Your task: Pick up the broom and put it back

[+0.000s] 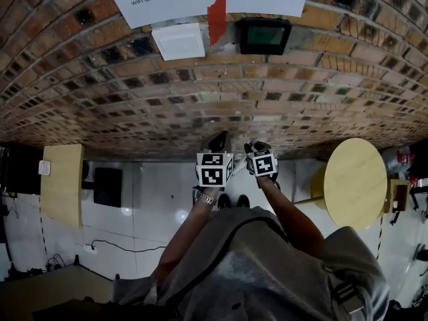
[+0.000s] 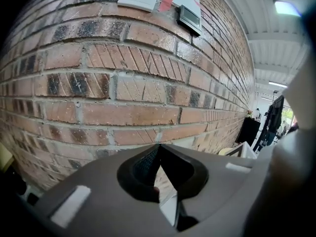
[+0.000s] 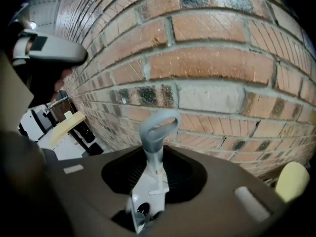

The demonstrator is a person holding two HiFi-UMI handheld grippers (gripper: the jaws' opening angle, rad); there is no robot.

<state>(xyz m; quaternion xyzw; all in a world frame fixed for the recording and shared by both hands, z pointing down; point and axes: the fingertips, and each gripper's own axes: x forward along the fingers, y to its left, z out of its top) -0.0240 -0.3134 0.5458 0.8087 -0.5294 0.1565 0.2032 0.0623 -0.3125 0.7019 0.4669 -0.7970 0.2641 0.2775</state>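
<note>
Since the broom is meant to go back against the brick wall, the right gripper holds it by the very top of the handle. Its jaws are closed on the pale shaft just below the grey hanging loop, which pokes up above them with the bricks close behind. Gripping that high probably gives control over the top end as it meets the wall, while the weight hangs below. Past the jaws only white floor and what looks like a dark shoe show. The brush head is not visible in any view, so whether it rests on the floor cannot be told. The left gripper sits just beside the right one in the head view, both in front of the person and pointed at the wall. Its jaws are drawn together, tips meeting, with nothing between them, only a sliver of wall and floor seen through the gap lower down. It seems placed there as a spare guide rather than a second grip. By this reading the pick-up is done, and what remains is to settle the handle against the bricks and let go without it sliding sideways.
</note>
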